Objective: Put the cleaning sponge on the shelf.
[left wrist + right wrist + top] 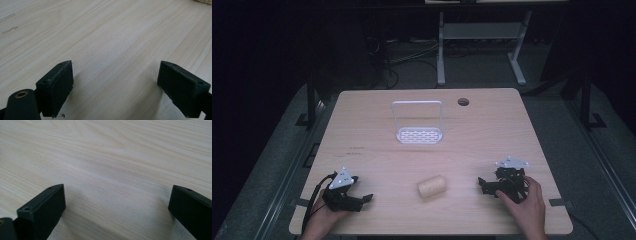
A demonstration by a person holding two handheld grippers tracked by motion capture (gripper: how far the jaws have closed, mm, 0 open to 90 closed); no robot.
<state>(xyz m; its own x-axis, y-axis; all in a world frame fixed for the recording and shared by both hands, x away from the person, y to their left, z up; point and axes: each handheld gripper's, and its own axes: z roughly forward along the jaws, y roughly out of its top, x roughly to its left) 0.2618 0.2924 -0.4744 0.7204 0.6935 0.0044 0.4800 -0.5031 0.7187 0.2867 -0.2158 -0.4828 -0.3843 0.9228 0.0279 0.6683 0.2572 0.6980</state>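
A pale cream roll [432,186] lies on its side on the wooden table [372,165], near the front and between my two grippers. My left gripper [364,199] rests low at the front left, held by a hand, and points right toward the roll. Its jaws stand wide apart with bare wood between them [115,75]. My right gripper [484,186] sits at the front right in the other hand and points left. Its jaws are also spread wide over bare tabletop [117,205]. A corner of the roll [203,1] peeks in at the top right of the left gripper view.
A white wire rack [418,121] with a perforated base and an upright loop stands at the table's middle back. A round cable hole [463,102] sits near the far edge. Beyond the table are a white desk frame [482,40] and cables on the floor.
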